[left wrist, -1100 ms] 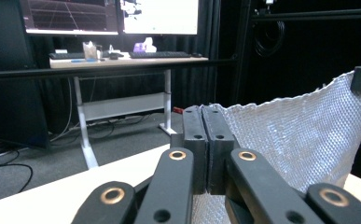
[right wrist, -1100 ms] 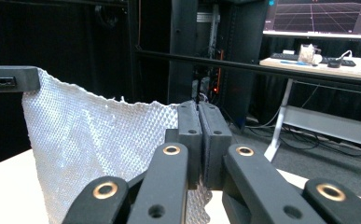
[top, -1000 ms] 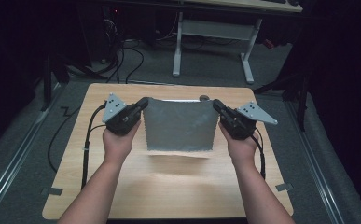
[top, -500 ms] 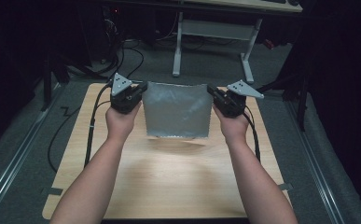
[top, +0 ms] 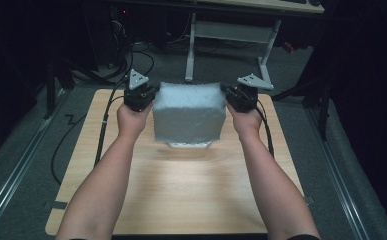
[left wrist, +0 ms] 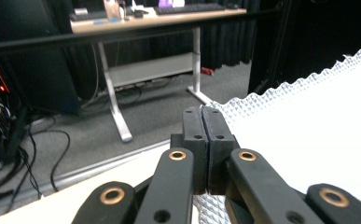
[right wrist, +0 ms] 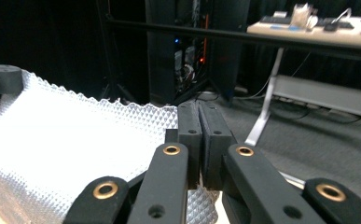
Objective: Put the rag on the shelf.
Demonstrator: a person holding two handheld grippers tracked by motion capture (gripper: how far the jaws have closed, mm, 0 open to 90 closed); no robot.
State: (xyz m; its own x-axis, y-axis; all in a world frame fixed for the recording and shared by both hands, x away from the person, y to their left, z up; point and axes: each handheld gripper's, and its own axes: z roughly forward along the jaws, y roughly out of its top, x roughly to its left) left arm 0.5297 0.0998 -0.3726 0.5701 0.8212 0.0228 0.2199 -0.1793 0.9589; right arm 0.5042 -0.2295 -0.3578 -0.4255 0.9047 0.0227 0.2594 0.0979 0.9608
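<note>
A pale grey cloth with a waffle weave and a zigzag edge hangs in the air over the far half of the wooden table. My left gripper is shut on its top left corner and my right gripper on its top right corner. The top edge is stretched between them and the cloth drapes down toward the table. In the left gripper view the closed jaws pinch the cloth, which spreads off to the right. In the right gripper view the cloth spreads to the left of the closed jaws.
A desk with white legs stands beyond the table's far edge, with cables on the grey floor. Dark equipment stands at the back left. Metal rails run along the floor on both sides of the table.
Both hands have carried the cloth away from the person toward the table's far edge. It now hangs higher, with its lower edge off the table.
</note>
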